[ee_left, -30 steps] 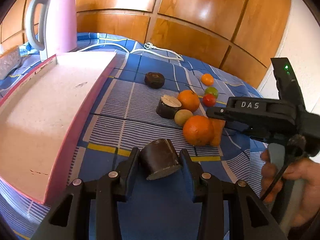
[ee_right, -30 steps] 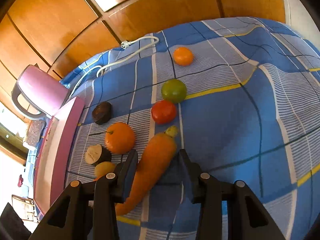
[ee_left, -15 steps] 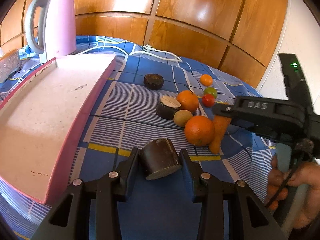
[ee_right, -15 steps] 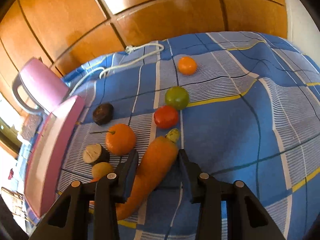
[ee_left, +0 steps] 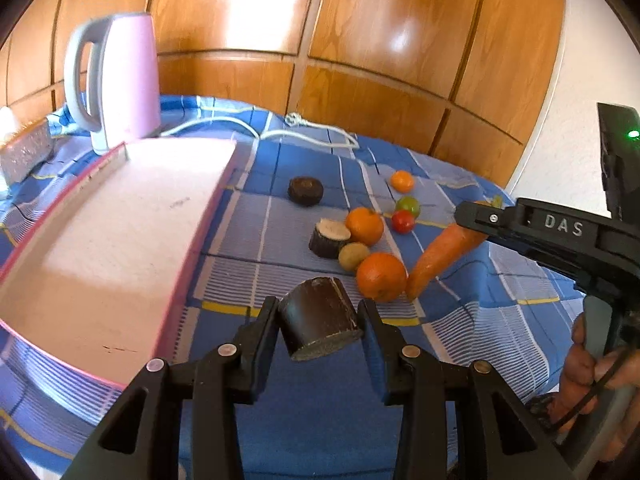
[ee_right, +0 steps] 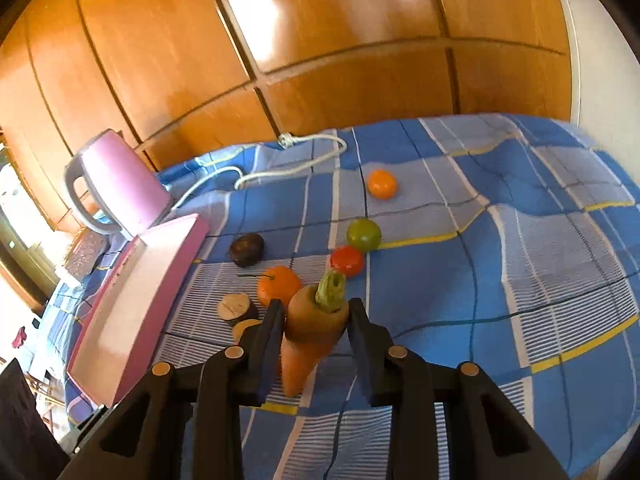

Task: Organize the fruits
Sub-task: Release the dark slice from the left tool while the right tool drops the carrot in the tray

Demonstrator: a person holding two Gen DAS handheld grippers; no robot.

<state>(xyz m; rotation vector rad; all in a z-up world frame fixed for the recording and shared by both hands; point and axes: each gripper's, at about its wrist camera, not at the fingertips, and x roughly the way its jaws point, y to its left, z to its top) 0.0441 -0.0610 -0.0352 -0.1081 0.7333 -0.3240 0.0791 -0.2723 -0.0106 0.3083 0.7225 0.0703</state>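
Note:
My left gripper (ee_left: 318,318) is shut on a dark eggplant piece (ee_left: 318,320) and holds it above the blue checked cloth, just right of the pink tray (ee_left: 120,240). My right gripper (ee_right: 316,316) is shut on an orange carrot (ee_right: 312,328), tilted with its green stem up; it also shows in the left wrist view (ee_left: 440,256), its tip near an orange (ee_left: 380,276). On the cloth lie a second orange (ee_right: 278,286), a cut eggplant piece (ee_right: 236,308), a kiwi-like fruit (ee_left: 352,256), a dark round fruit (ee_right: 246,249), and red (ee_right: 347,260), green (ee_right: 363,234) and small orange (ee_right: 382,184) tomatoes.
A pink kettle (ee_left: 116,80) stands behind the tray, its white cord (ee_left: 304,132) lying across the cloth. A wooden panelled wall runs behind the table. A glittery box (ee_left: 24,152) sits at the far left.
My right gripper has lifted the carrot's thick end off the cloth and tilted it up. My left gripper has risen slightly with the eggplant piece.

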